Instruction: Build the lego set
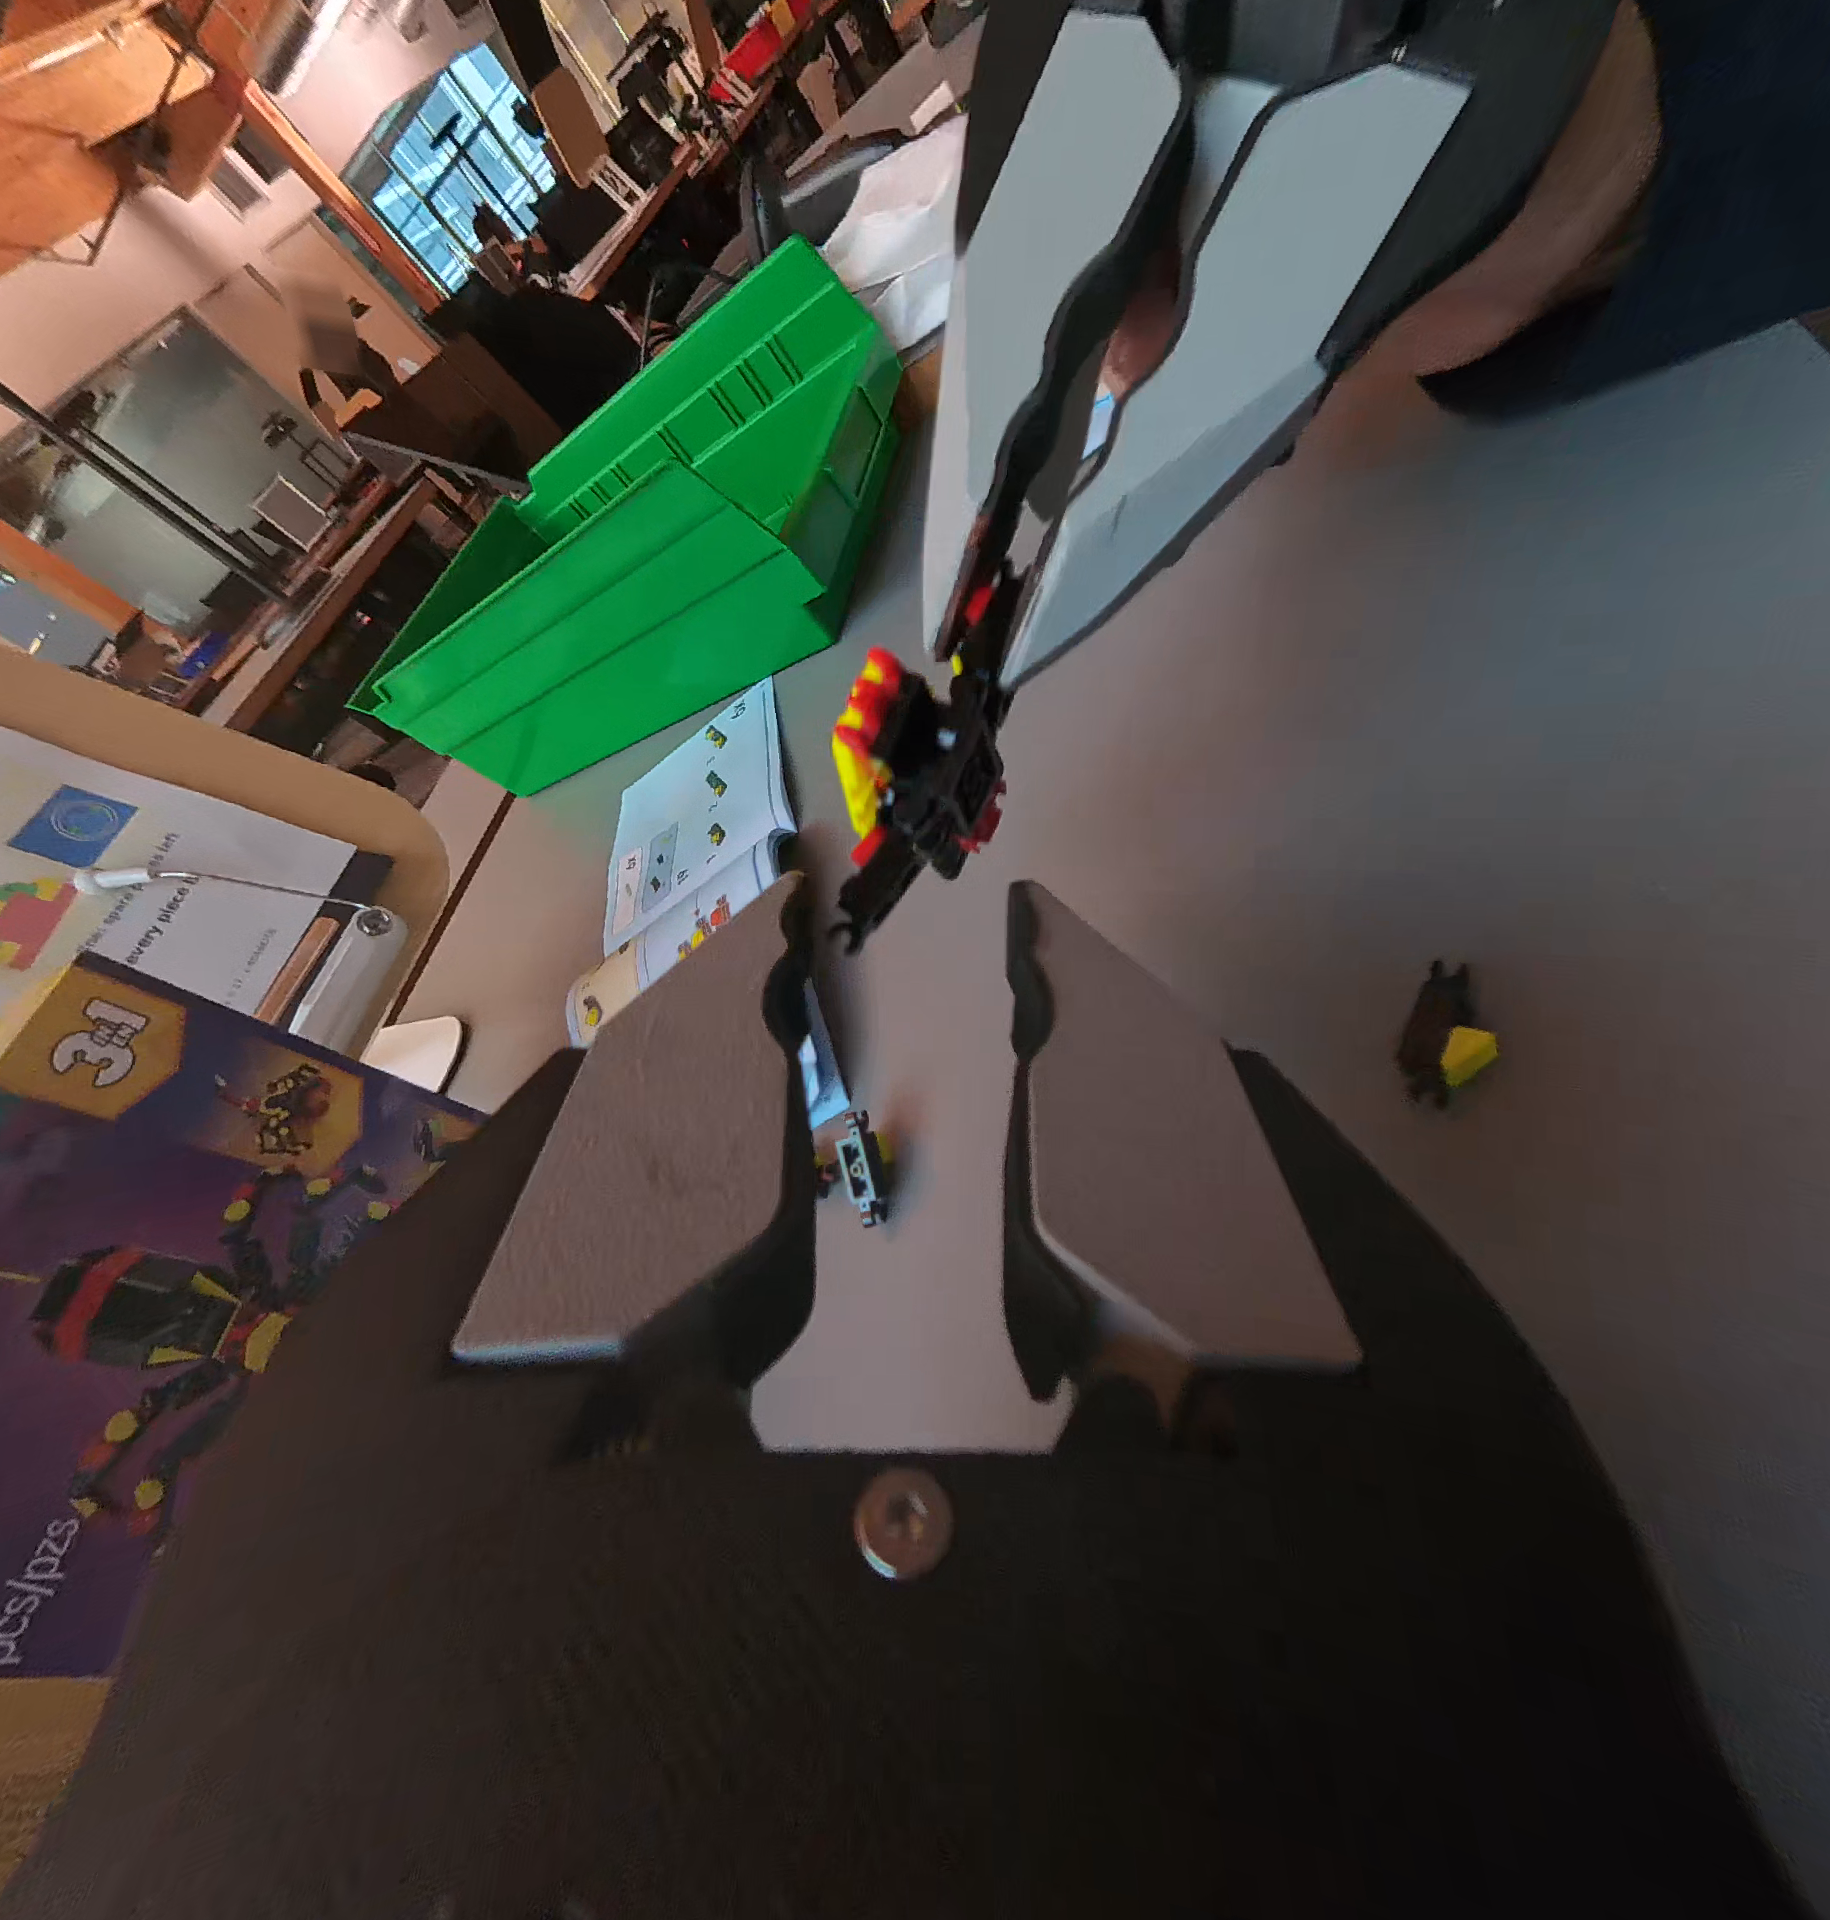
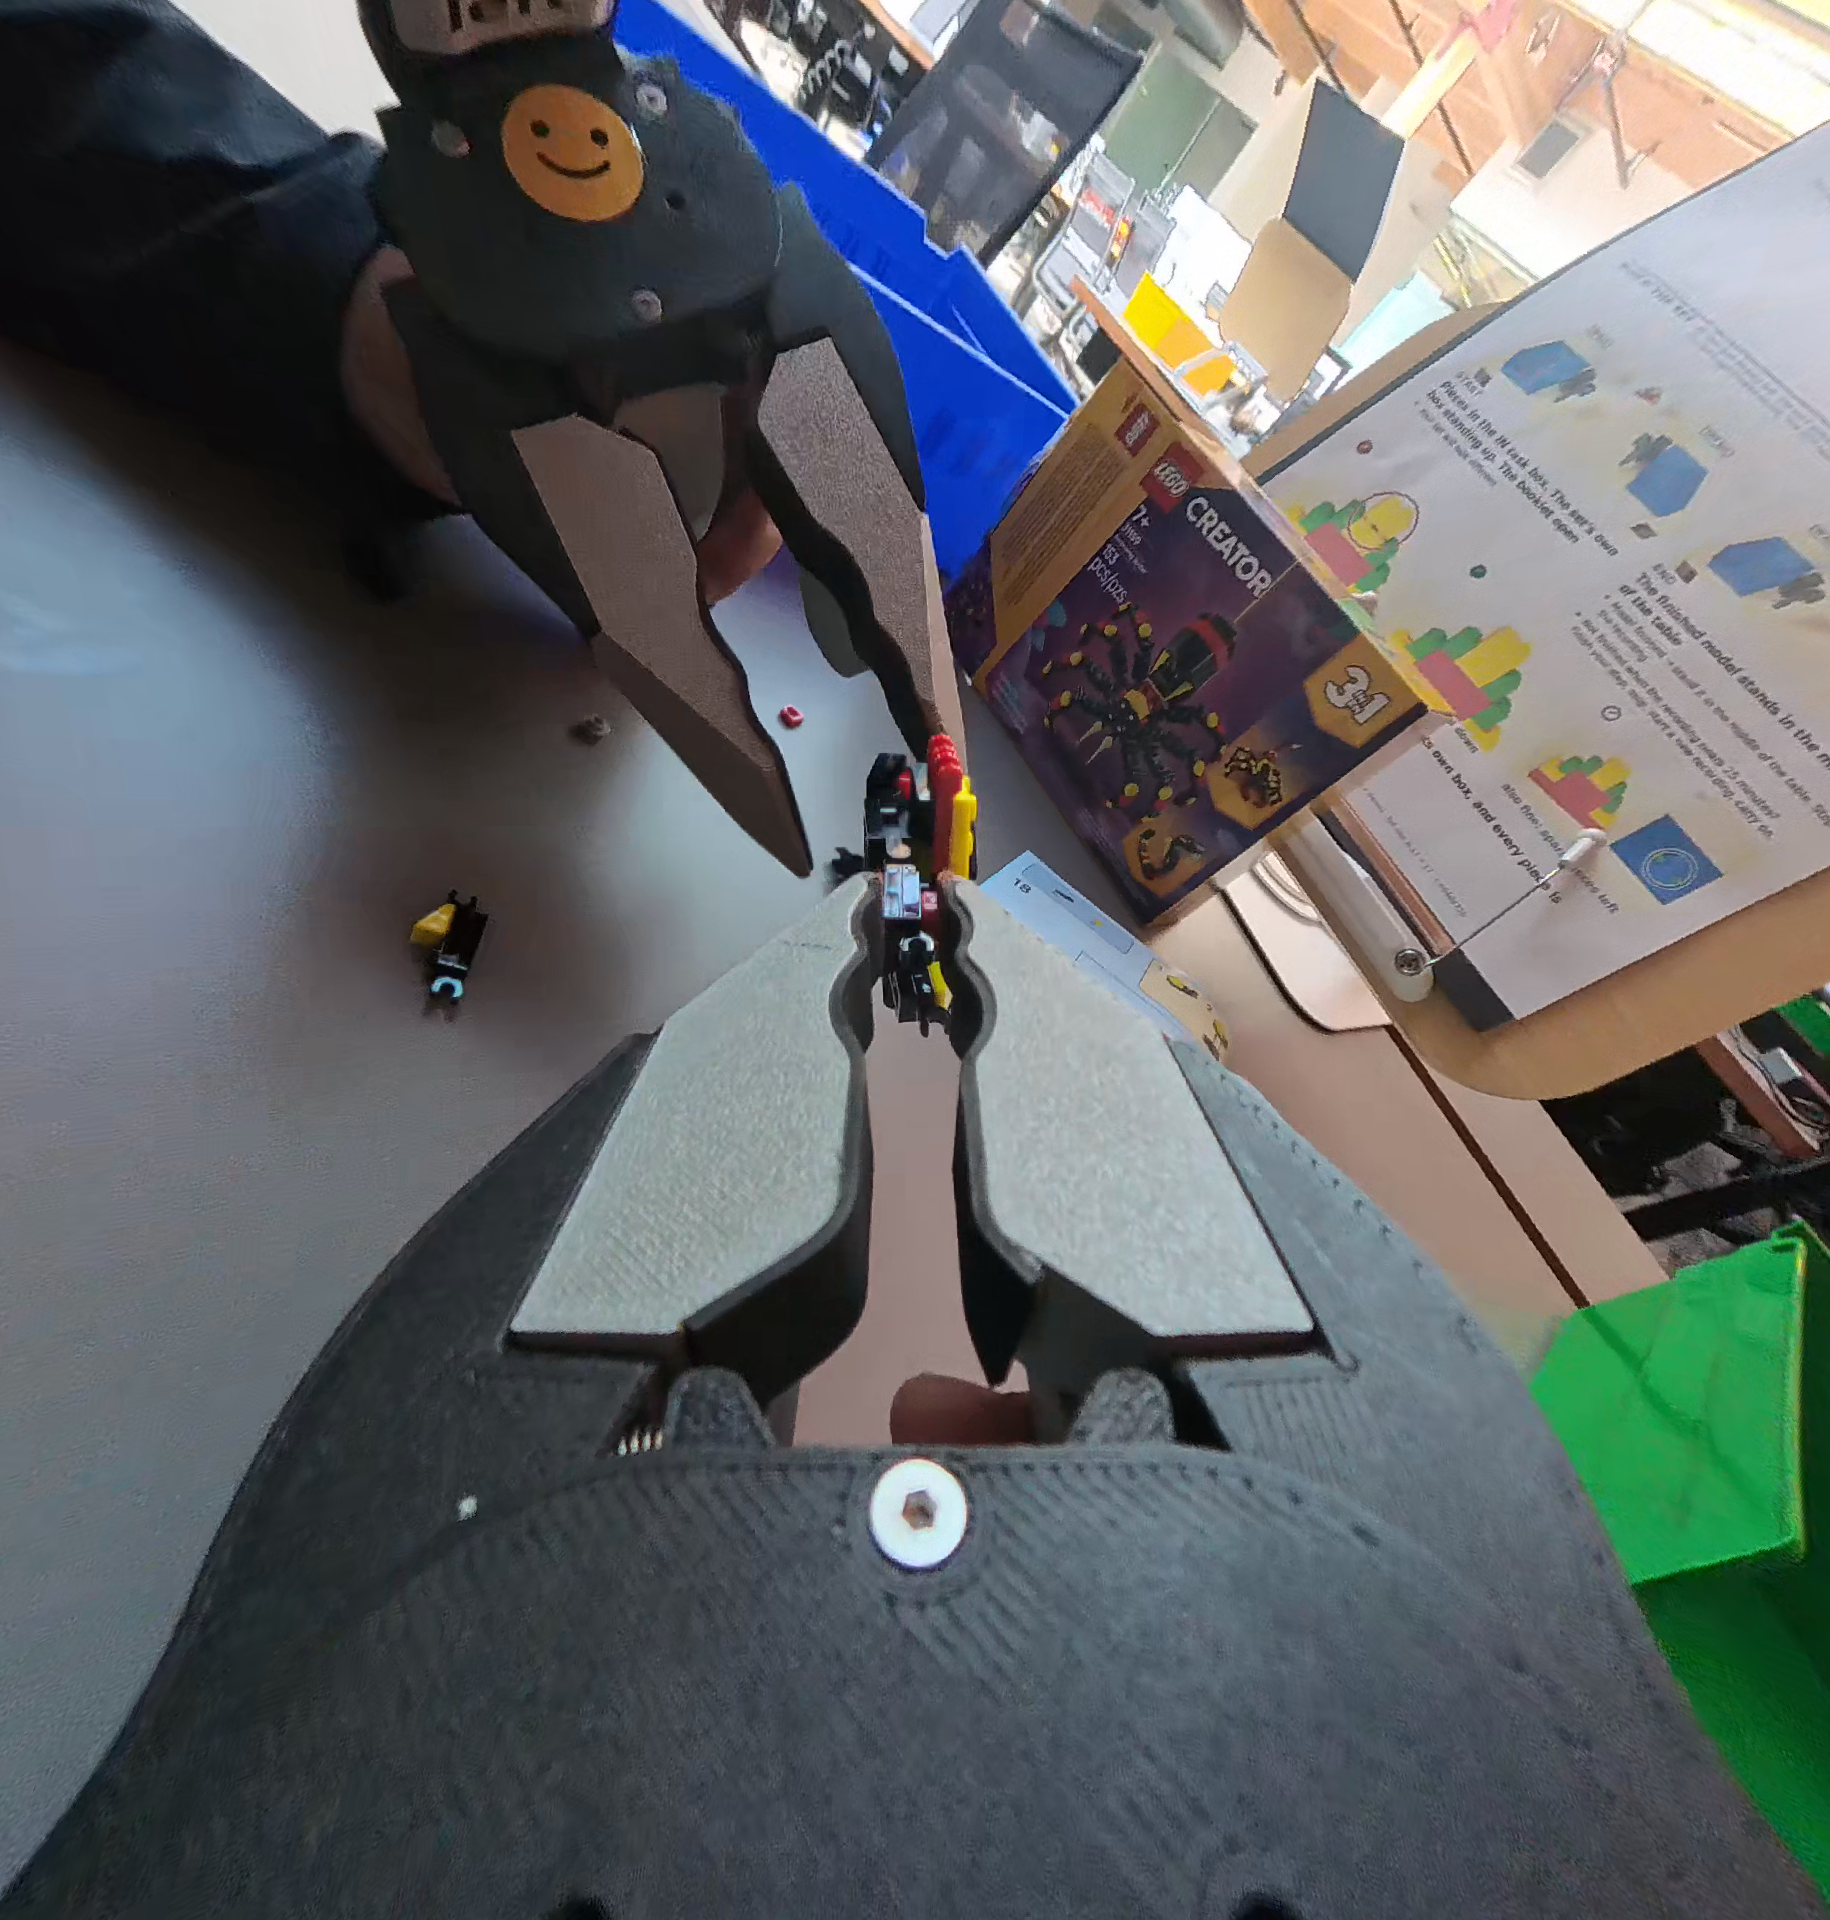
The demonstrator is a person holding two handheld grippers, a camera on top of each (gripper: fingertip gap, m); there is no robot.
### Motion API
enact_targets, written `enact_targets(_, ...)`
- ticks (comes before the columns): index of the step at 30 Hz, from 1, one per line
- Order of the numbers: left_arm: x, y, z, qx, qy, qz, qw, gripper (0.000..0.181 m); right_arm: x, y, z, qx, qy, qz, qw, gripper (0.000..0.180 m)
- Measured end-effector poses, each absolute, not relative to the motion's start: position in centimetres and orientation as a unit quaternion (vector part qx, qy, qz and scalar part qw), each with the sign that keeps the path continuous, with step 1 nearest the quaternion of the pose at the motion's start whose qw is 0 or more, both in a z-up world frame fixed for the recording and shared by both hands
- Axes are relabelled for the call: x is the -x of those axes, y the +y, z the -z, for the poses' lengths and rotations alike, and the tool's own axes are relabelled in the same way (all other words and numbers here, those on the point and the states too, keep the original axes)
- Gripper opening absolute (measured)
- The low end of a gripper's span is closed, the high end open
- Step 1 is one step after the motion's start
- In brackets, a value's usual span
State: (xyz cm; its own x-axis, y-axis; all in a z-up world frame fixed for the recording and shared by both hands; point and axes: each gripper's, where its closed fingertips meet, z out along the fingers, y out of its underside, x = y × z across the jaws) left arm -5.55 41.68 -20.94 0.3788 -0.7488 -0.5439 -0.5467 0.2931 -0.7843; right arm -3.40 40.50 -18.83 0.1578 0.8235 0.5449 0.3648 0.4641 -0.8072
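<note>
The part-built lego model (image 1: 921,769), black with red and yellow bricks, hangs above the grey table (image 1: 1410,727). My right gripper (image 2: 911,904) is shut on its near end; in the left wrist view it (image 1: 978,644) comes in from the top. My left gripper (image 1: 906,904) is open and empty, and the model's far end (image 2: 921,810) lies between its fingertips (image 2: 869,800). A small black and yellow piece (image 1: 1446,1039) lies on the table, also in the right wrist view (image 2: 452,940). A small grey and black piece (image 1: 861,1164) lies under my left gripper.
The open instruction booklet (image 1: 703,831) lies beside a green bin (image 1: 662,540). The purple lego box (image 2: 1181,665) and a tilted instruction board (image 2: 1617,520) stand at the table's side, with a blue bin (image 2: 890,260) behind. A tiny red piece (image 2: 791,715) and a grey one (image 2: 591,729) lie loose. Only a small space, under 4 cm, lies between the two pairs of fingers.
</note>
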Motion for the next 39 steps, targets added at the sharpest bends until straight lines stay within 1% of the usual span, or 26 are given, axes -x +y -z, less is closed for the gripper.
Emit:
enact_targets(1,5.7,41.9,21.0,0.592,0.549,0.089,0.583,0.038,3.3,40.2,18.4,0.471,-0.617,-0.205,0.596,0.007)
enact_targets(3,5.8,41.9,21.0,0.596,0.546,0.109,0.579,0.046,3.3,39.2,17.1,0.438,-0.619,-0.234,0.609,0.007)
enact_targets(5,5.2,40.8,20.4,0.584,0.548,0.164,0.577,0.055,3.3,37.7,15.4,0.386,-0.620,-0.270,0.628,0.007)
enact_targets(8,4.0,38.6,18.8,0.551,0.544,0.256,0.579,0.051,3.1,36.4,13.7,0.338,-0.607,-0.320,0.644,0.007)
enact_targets(12,3.5,37.8,17.0,0.534,0.523,0.290,0.598,0.050,2.8,35.1,13.4,0.330,-0.595,-0.395,0.617,0.007)
enact_targets(14,3.3,37.2,16.6,0.525,0.521,0.313,0.596,0.042,2.9,34.9,13.5,0.329,-0.592,-0.409,0.612,0.007)
enact_targets(17,3.1,36.1,16.3,0.501,0.532,0.330,0.597,0.021,3.3,34.9,13.9,0.333,-0.592,-0.421,0.602,0.007)
enact_targets(21,3.2,36.0,16.2,0.503,0.528,0.341,0.593,0.021,3.4,35.2,14.5,0.343,-0.586,-0.438,0.589,0.007)
enact_targets(23,3.6,37.2,16.9,0.527,0.532,0.293,0.594,0.021,3.4,36.3,15.2,0.364,-0.590,-0.416,0.589,0.008)
enact_targets(24,4.0,38.2,17.5,0.545,0.535,0.243,0.598,0.021,3.2,37.0,15.6,0.379,-0.589,-0.405,0.587,0.011)
enact_targets(26,5.4,40.7,18.7,0.573,0.544,0.100,0.605,0.021,2.9,38.7,16.2,0.426,-0.576,-0.400,0.572,0.016)
enact_targets(28,6.8,42.4,19.9,0.569,0.568,-0.038,0.594,0.021,2.7,40.1,17.1,0.480,-0.560,-0.401,0.544,0.027)
enact_targets(29,7.1,42.9,20.6,0.566,0.578,-0.085,0.582,0.021,2.8,40.3,17.5,0.502,-0.550,-0.408,0.528,0.033)
enact_targets(31,7.3,43.5,21.7,0.567,0.589,-0.134,0.560,0.021,3.6,40.5,18.0,0.539,-0.534,-0.414,0.503,0.046)
enact_targets(33,7.1,43.7,22.0,0.559,0.593,-0.163,0.557,0.021,4.4,40.6,18.7,0.565,-0.538,-0.384,0.494,0.053)
enact_targets(36,6.9,43.7,20.7,0.515,0.594,-0.214,0.580,0.021,4.8,41.6,19.4,0.559,-0.571,-0.282,0.531,0.045)
enact_targets(39,7.4,43.7,18.6,0.453,0.585,-0.283,0.610,0.021,5.1,40.8,19.0,0.538,-0.582,-0.272,0.546,0.038)
